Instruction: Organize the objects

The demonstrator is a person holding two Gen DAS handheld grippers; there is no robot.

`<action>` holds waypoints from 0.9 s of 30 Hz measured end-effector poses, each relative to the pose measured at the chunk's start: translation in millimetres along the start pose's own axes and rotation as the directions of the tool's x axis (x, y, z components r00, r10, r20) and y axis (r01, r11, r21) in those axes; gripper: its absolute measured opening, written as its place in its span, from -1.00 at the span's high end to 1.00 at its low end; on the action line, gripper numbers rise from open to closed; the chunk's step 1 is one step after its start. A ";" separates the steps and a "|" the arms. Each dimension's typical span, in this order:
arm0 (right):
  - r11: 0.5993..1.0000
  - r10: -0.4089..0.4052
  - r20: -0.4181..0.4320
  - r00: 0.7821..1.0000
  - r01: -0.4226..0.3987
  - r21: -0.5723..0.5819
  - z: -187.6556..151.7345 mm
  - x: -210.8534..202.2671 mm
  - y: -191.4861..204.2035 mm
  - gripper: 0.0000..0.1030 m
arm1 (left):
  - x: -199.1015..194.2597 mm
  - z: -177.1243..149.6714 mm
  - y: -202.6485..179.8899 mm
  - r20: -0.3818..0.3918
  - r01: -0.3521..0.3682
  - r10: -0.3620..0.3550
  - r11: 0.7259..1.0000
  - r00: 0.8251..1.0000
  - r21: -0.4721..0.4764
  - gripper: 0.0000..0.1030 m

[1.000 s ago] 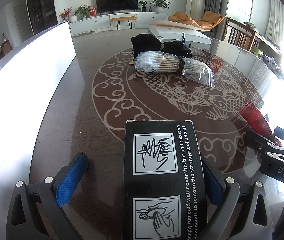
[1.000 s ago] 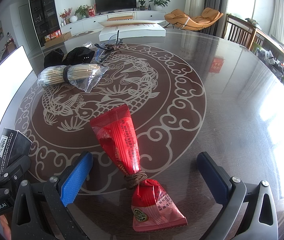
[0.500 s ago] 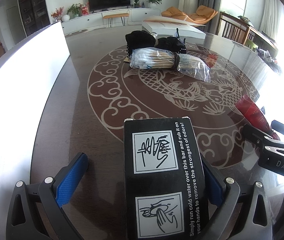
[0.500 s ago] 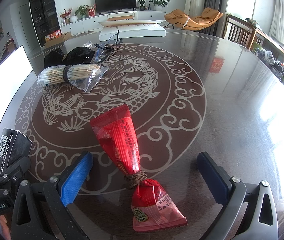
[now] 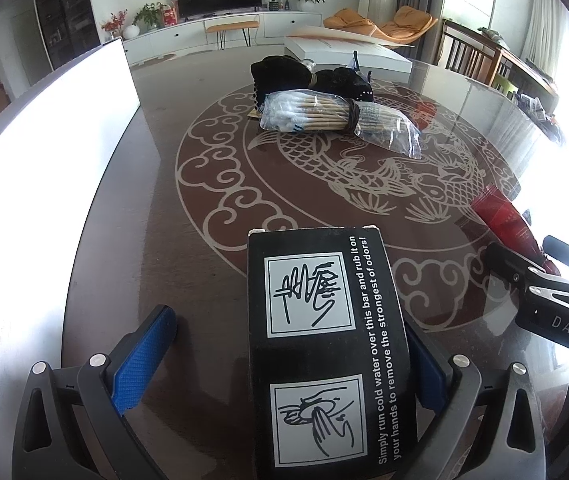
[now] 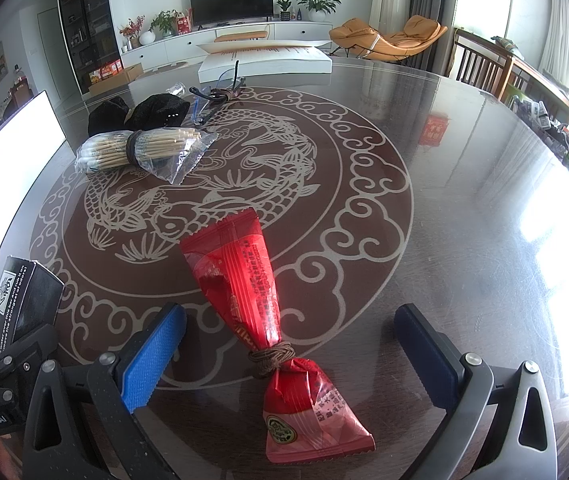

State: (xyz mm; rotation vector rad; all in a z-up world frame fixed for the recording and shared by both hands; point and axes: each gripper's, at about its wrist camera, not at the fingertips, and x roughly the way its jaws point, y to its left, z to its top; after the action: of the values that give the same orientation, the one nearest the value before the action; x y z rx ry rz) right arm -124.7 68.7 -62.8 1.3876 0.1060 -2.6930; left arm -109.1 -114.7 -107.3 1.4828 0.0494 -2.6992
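A black box [image 5: 324, 344] with white hand pictures lies between the wide-open fingers of my left gripper [image 5: 284, 344], against the right pad; the left pad stands apart from it. The box also shows in the right wrist view [image 6: 20, 296]. A red packet [image 6: 252, 300] tied with brown cord lies on the table between the open fingers of my right gripper [image 6: 292, 344], touching neither pad. Its end shows in the left wrist view [image 5: 504, 220]. A clear bag of cotton swabs [image 5: 336, 116] lies farther off, also in the right wrist view [image 6: 140, 148].
A black cloth bundle [image 5: 308, 76] and tangled glasses and cord [image 6: 216, 96] lie behind the swabs. A white flat box [image 6: 264, 60] sits at the table's far edge. A large white board [image 5: 44, 152] stands along the left. Chairs [image 6: 480, 68] stand at the right.
The left wrist view has shifted slightly, with the far objects sitting lower in view. The box stays between the left fingers. The right gripper and red packet have not moved.
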 end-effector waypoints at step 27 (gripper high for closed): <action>0.974 0.210 -0.105 0.972 -0.198 0.109 24.0 2.2 -39.2 -0.99 | -25.2 -13.8 20.9 0.000 0.103 -0.103 0.994 0.995 0.024 -0.12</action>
State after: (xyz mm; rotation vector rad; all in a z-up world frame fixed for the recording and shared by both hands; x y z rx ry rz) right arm -150.4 104.7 -50.1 1.4917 -0.1540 -2.4798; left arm -82.5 -133.7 -93.4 1.5270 0.0962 -2.7903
